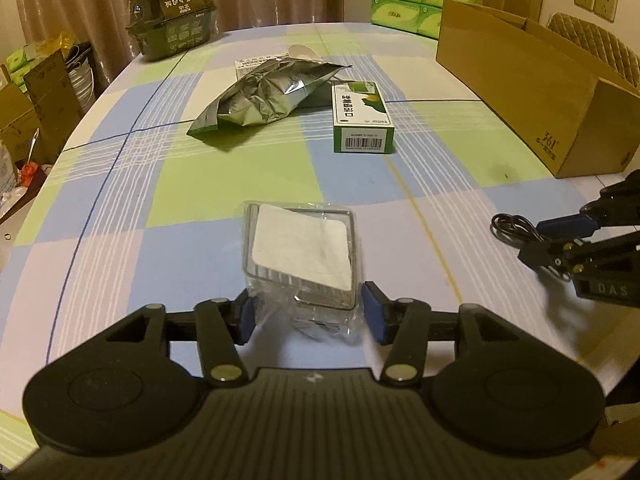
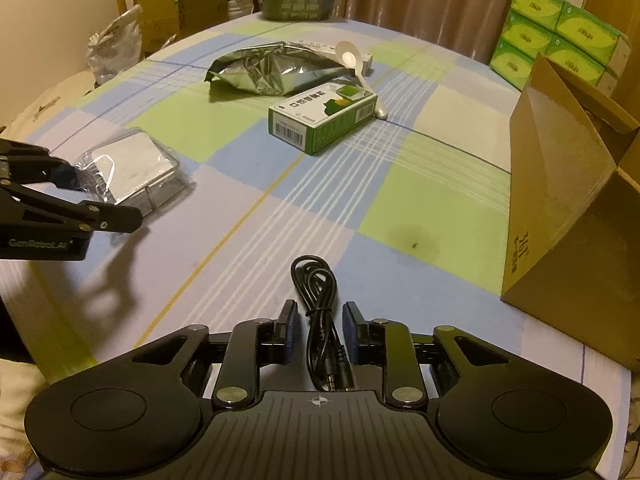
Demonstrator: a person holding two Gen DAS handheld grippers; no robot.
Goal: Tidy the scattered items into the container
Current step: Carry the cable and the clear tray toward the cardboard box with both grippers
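My left gripper (image 1: 308, 316) is open around the near end of a clear plastic packet with a white pad (image 1: 300, 252); its blue pads stand just beside the wrapper. My right gripper (image 2: 319, 334) is open astride a coiled black audio cable (image 2: 318, 308) lying on the checked tablecloth. The open cardboard box (image 1: 532, 84) stands at the right, also in the right wrist view (image 2: 560, 184). A silver foil bag (image 1: 264, 96), a green-and-white carton (image 1: 360, 118) and a white spoon (image 2: 356, 66) lie farther back.
A dark green food box (image 1: 172, 20) sits at the table's far edge. Stacked green tissue packs (image 2: 556, 36) stand behind the cardboard box. Cartons and bags (image 1: 36, 96) crowd the floor left of the table. A dark stain (image 2: 416, 240) marks the cloth.
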